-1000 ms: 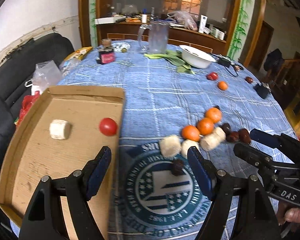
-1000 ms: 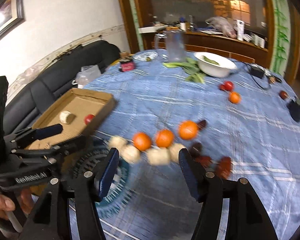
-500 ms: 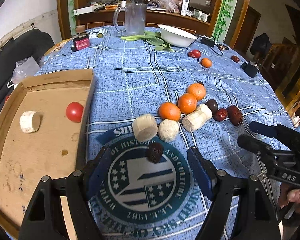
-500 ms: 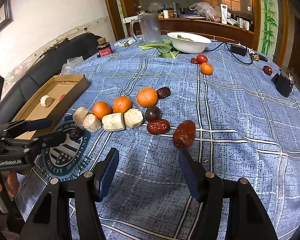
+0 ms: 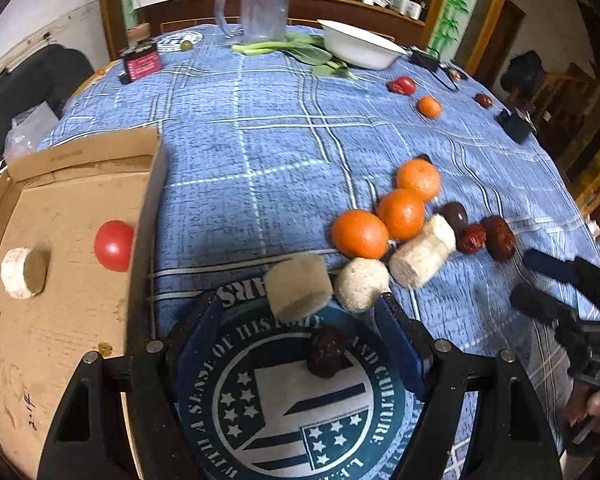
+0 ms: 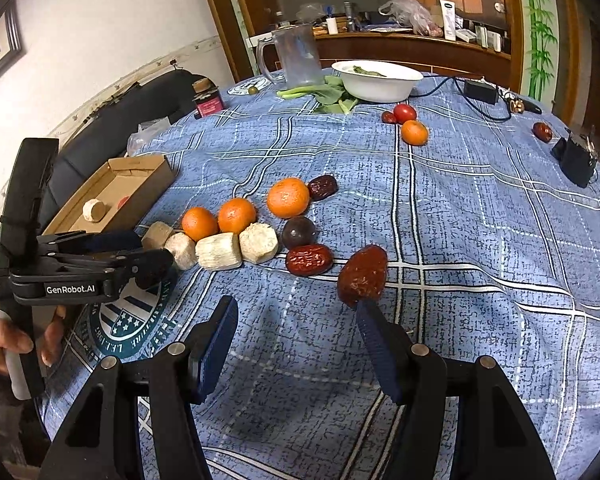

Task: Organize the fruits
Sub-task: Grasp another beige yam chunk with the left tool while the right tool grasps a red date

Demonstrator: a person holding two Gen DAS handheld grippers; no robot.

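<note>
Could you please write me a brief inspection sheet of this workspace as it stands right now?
Surface: round table under a blue checked cloth.
Job's things: three oranges beside pale cut chunks and red dates; a tomato and one chunk lie in the cardboard tray.
Clutter: white bowl, plastic jug, greens, red jar.
Grippers: left gripper open around a dark date; right gripper open, empty.
Cables: black lead with adapter.
Surroundings: sofa, wooden sideboard.

Dim warm indoor light, soft shadows, strong fisheye bending, dark vignetted corners
</note>
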